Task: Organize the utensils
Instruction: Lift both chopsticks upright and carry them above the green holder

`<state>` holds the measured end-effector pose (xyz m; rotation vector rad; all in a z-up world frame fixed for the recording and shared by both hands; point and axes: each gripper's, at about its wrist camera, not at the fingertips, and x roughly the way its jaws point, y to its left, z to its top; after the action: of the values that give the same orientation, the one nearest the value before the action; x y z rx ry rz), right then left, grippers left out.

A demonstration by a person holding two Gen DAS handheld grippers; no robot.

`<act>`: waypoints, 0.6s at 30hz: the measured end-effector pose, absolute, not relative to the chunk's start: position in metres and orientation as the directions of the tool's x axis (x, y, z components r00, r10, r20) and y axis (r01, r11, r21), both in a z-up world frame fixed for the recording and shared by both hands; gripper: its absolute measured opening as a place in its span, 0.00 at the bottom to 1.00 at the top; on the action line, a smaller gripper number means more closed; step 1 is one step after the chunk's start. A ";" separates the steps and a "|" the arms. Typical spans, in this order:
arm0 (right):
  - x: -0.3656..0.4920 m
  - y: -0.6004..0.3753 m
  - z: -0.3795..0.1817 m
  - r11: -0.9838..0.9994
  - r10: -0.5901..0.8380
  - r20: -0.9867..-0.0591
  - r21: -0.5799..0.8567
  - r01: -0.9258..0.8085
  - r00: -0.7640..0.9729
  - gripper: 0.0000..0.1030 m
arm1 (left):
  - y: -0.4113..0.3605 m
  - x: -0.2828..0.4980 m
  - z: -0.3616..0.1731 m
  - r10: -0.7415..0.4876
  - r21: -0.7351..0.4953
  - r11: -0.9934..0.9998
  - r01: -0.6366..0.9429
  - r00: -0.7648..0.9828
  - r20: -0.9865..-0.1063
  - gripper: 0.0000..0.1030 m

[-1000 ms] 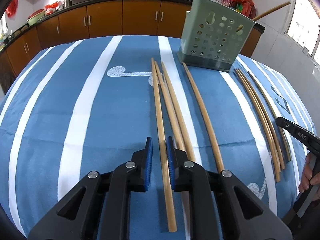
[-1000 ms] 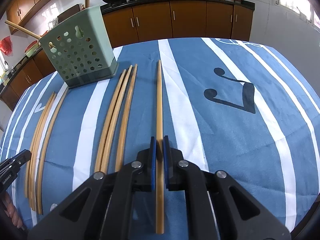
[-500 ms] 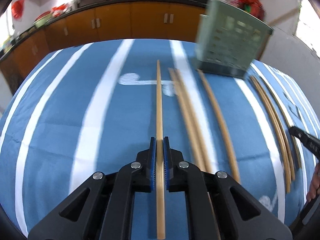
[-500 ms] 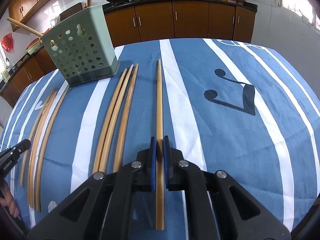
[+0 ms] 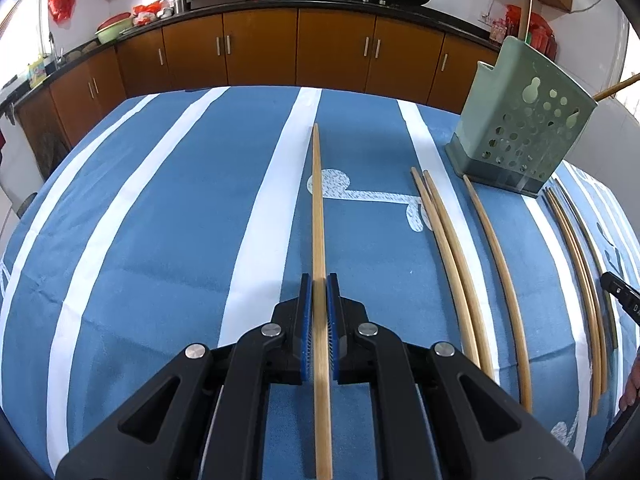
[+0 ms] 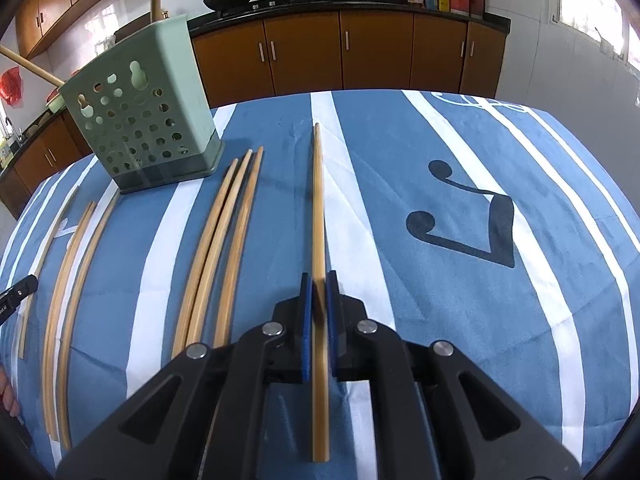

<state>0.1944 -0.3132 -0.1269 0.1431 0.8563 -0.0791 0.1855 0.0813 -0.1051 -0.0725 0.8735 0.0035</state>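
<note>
**Both grippers holding a chopstick each; holder is the target**

The left gripper is clamping one bamboo chopstick between its blue pads, jaws closed on the shaft. The stick is running straight out along the finger line, tip pointing toward the far cabinets. The right gripper is doing the same with a second chopstick, also pinched and pointing forward.

The green perforated holder is standing upright on the blue striped tablecloth, to the right of the left gripper and to the left of the right one. At least one stick is already poking out of its top. Loose chopsticks are lying flat on the cloth: a pair and a single near the holder base in the left view, with a further group toward the cloth's right edge.

Judgement: the step in hand is carrying the gripped sticks to the holder. To do this well:

- Keep the pinch firm; a round shaft looks prone to rolling or pivoting between pads.
- Tilt each stick toward vertical before reaching the rim.
- Aim the tip inside the opening, not at the perforated wall.
- Bring the grippers in one at a time, so they are not crowding the opening.
- Let go only once the tip is well inside.
</note>
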 end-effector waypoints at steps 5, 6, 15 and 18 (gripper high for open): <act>0.194 -0.313 -0.127 0.986 -0.012 -0.757 0.099 0.132 0.653 0.08 | 0.083 0.186 -0.105 -0.031 -0.068 0.997 -0.033 0.642 -0.766 0.08; 0.194 -0.313 -0.127 0.986 -0.013 -0.757 0.097 0.132 0.653 0.08 | 0.083 0.186 -0.105 -0.030 -0.067 0.997 -0.033 0.642 -0.766 0.08; 0.194 -0.313 -0.128 0.985 -0.003 -0.756 0.109 0.130 0.655 0.08 | 0.082 0.186 -0.105 -0.028 -0.066 0.997 -0.035 0.641 -0.767 0.09; 0.194 -0.314 -0.128 0.985 0.003 -0.755 0.117 0.130 0.656 0.08 | 0.082 0.186 -0.105 -0.028 -0.066 0.997 -0.036 0.641 -0.767 0.09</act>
<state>0.1939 -0.3145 -0.1275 0.1662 0.8538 -0.0726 0.1856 0.0815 -0.1052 -0.0777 0.8758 0.0043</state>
